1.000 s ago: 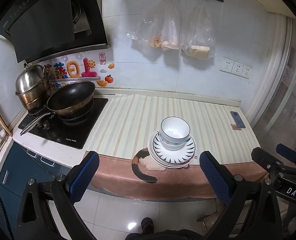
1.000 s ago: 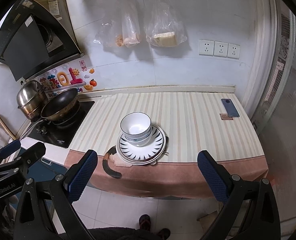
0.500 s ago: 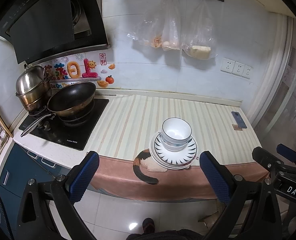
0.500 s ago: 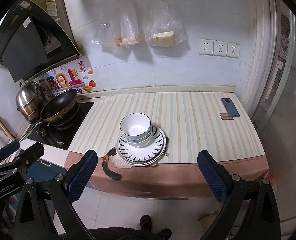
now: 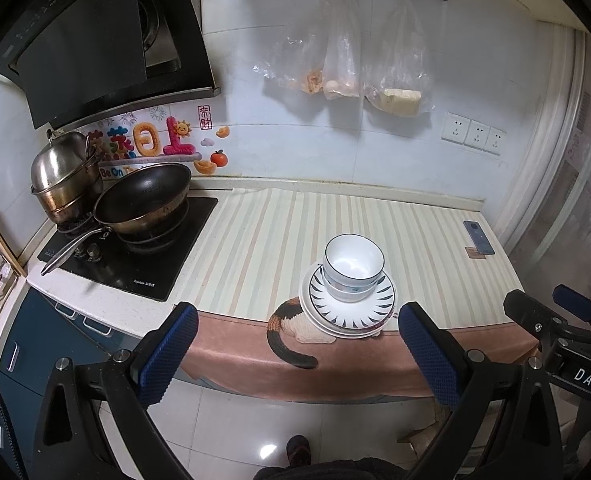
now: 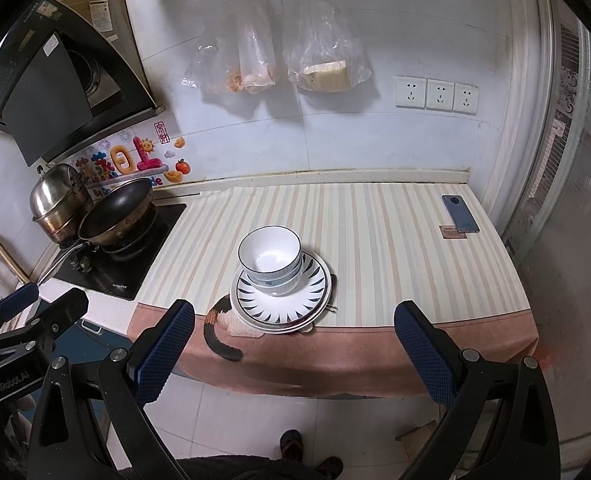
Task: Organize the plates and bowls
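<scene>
bowls (image 5: 353, 266) stay stacked on plates (image 5: 349, 308); both jaws still wide.

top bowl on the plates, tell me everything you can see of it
The top bowl is white and glossy, ceramic by its look, with a thin dark line round its rim. It sits upright and empty, nested in another bowl that shows blue marks. Both rest on the stacked plates, toward their back left, near the counter's front edge. Only the lower bowl touches it; both grippers hang open, well short of it.
</scene>
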The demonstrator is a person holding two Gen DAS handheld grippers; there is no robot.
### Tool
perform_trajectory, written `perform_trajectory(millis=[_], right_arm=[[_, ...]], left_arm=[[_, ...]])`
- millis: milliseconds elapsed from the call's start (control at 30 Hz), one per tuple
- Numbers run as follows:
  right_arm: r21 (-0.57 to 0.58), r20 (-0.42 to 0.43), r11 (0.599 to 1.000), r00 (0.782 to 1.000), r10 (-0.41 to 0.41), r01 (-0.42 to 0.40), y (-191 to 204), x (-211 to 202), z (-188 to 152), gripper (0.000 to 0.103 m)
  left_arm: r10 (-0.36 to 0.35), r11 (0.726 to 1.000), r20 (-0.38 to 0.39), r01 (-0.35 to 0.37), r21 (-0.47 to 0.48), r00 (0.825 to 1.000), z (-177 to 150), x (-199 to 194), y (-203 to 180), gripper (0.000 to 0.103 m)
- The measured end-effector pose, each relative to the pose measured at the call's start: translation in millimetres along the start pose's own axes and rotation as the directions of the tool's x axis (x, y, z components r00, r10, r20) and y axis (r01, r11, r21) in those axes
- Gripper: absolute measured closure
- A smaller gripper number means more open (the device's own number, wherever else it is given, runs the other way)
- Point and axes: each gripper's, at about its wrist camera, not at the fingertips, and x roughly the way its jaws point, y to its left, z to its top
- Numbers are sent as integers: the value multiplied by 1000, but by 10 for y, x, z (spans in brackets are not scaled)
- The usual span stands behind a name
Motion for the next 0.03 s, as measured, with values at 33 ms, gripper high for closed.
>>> perform_trajectory(millis=[33], right_arm=[[-1,-1,1000,1000,0,0,-10,-6,5,1]], left_arm=[[-1,1000,0,1,-1,1000,-3,-5,-4,0]])
